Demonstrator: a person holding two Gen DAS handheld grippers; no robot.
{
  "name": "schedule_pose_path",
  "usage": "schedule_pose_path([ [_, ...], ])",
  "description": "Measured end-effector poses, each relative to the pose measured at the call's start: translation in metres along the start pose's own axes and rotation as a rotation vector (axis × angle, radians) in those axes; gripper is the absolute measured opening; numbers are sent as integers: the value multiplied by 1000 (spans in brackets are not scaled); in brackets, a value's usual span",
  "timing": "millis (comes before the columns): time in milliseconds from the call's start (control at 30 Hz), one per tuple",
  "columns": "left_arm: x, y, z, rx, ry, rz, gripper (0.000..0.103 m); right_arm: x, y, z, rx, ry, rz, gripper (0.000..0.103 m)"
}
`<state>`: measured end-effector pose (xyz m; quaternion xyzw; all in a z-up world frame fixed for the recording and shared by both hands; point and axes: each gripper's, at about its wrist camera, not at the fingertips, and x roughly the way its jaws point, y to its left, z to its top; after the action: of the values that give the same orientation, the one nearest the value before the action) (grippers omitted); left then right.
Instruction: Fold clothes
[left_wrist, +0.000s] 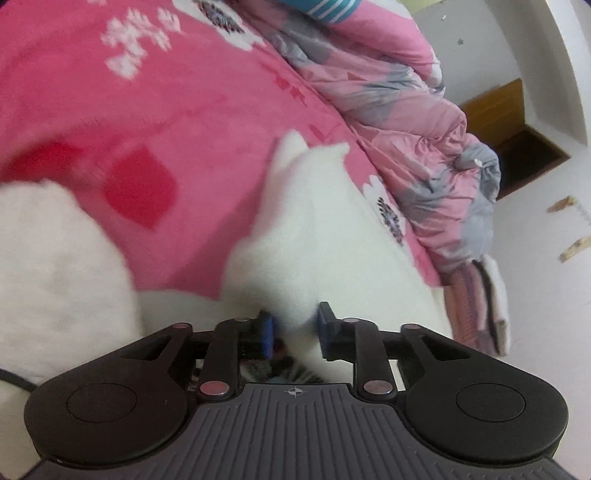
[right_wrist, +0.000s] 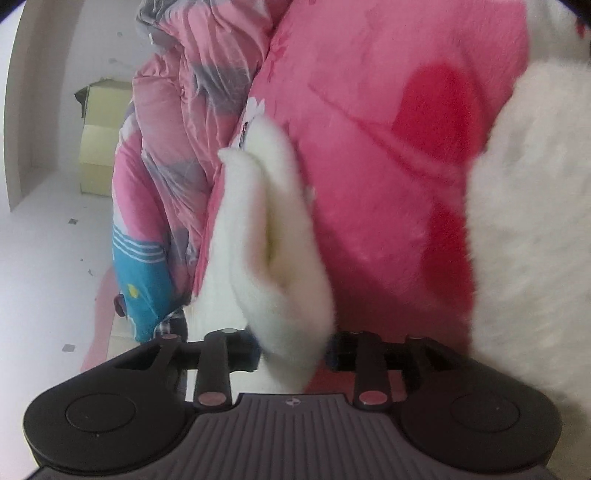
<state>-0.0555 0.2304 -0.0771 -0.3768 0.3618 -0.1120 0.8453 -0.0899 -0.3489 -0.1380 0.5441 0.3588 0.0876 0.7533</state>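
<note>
The pink plush bed blanket with red patches (left_wrist: 155, 122) serves as the landmark; it covers the bed. On it lies the white fluffy fleece garment (left_wrist: 332, 240), and a crumpled pink-and-grey quilt (left_wrist: 406, 122) is heaped along the blanket's far edge.

Step in hand, as judged: a fold, with both garment edges lifted.

- The left tongs (left_wrist: 295, 328) straddle a raised ridge of fleece. The blue pads (left_wrist: 325, 325) stand slightly apart. A firm pinch cannot be confirmed.
- The right tongs (right_wrist: 293, 350) hold a doubled flap; the pads are hidden.

Next move: carry both edges evenly across the blanket, then lay them flat.

The left view alone shows a wooden cabinet (left_wrist: 495, 107). The right view alone shows a pale yellow box (right_wrist: 101, 140).
</note>
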Motion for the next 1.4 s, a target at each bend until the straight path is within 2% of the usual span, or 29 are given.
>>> schedule_pose_path([
  [67,-22,-4,8,54,-52,45,33,-24,11,4,-89,-45,-73,48],
  [167,-50,-11,20,133,-133,102,50,-59,27,8,-210,-134,-169,49],
  [233,-59,-19,31,179,-192,119,54,-75,42,12,-309,-200,-219,49],
  [300,-51,-31,45,221,-220,118,57,-68,62,16,-431,-239,-234,49],
  [400,-17,-52,66,290,-187,116,57,-41,100,21,-630,-252,-220,49],
  [600,75,-93,86,519,-42,156,57,57,182,10,-1083,-138,-104,48],
  [667,99,-97,90,560,-2,153,57,93,199,8,-1213,-75,-70,48],
  [767,129,-100,95,610,44,149,57,144,219,4,-1350,37,-33,46],
  [900,148,-94,100,632,42,155,58,209,232,-3,-1504,204,-10,43],
  [1100,157,-72,102,571,48,103,58,283,233,-16,-1625,394,2,33],
  [1200,154,-66,102,550,34,73,58,297,232,-24,-1671,413,3,26],
  [1367,151,-59,101,523,13,28,58,310,232,-31,-1708,448,-2,26],
  [1400,151,-57,101,517,11,21,58,311,232,-33,-1721,456,-5,22],
])
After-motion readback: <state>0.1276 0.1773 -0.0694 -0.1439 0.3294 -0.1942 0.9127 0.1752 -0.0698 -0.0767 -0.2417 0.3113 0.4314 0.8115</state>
